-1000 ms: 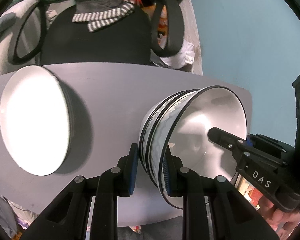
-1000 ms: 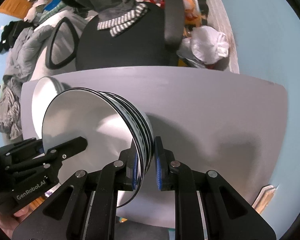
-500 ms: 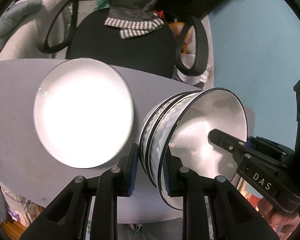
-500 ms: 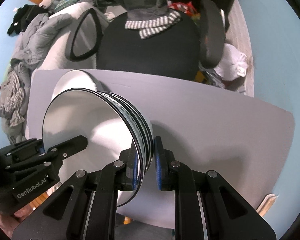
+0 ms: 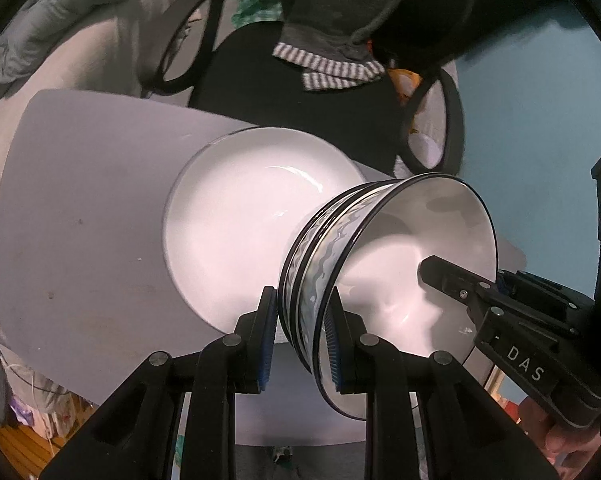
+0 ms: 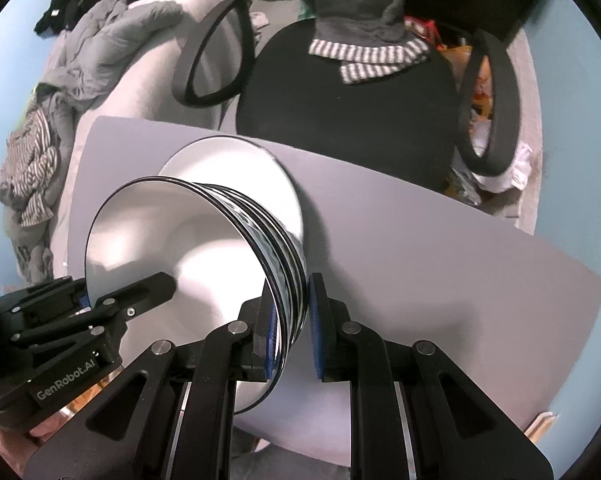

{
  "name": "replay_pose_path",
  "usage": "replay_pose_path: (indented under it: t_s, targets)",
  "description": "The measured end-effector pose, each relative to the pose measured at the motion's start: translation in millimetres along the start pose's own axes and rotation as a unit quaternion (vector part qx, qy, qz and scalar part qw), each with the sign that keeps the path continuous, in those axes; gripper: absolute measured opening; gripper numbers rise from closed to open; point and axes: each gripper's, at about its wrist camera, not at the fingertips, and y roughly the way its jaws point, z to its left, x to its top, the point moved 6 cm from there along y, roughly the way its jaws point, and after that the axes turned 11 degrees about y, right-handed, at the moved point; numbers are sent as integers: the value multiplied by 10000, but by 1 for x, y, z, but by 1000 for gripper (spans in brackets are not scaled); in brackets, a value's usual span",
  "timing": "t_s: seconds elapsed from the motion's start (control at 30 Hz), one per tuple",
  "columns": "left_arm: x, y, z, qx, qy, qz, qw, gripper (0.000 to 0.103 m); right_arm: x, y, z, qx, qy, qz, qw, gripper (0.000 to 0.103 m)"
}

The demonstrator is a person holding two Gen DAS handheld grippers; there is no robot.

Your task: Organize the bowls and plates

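Grey table (image 5: 80,216) — both hand-held grippers clamp stacked bowls (image 5: 384,264) — blue walls (image 6: 572,128).

Bright light from above makes the white plate (image 5: 236,224) glow so much that its middle looks washed out. The bowls (image 5: 400,276) shine too, and a soft shadow lies on the grey table (image 6: 420,272). Both pictures bend round at the edges, with black corners. The chair arm (image 6: 496,100) looks blurry

Looked steeply down from each wrist, close over the worktop (image 5: 80,240); shared the stacked bowls (image 5: 400,280), plate (image 6: 228,168) and chair (image 6: 340,120).
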Motion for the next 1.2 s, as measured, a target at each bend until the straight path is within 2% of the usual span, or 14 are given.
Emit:
replay_pose_path:
  t_s: [0.17,0.5,1.07,1.2]
  targets:
    - [4,8,18,14,-129,104,9999,22,7,18,20,-94,-71,75,9999,15]
    - [8,24,37,-25,-224,293,9993,22,13,43,34,-155,-28,226,9996,15]
    - [6,21,41,44,-62,112,9999,22,14,46,41,-334,-102,28,9994,15]
    - [3,16,44,167,-58,13,9998,31,14,43,41,-401,-133,-62,9991,16]
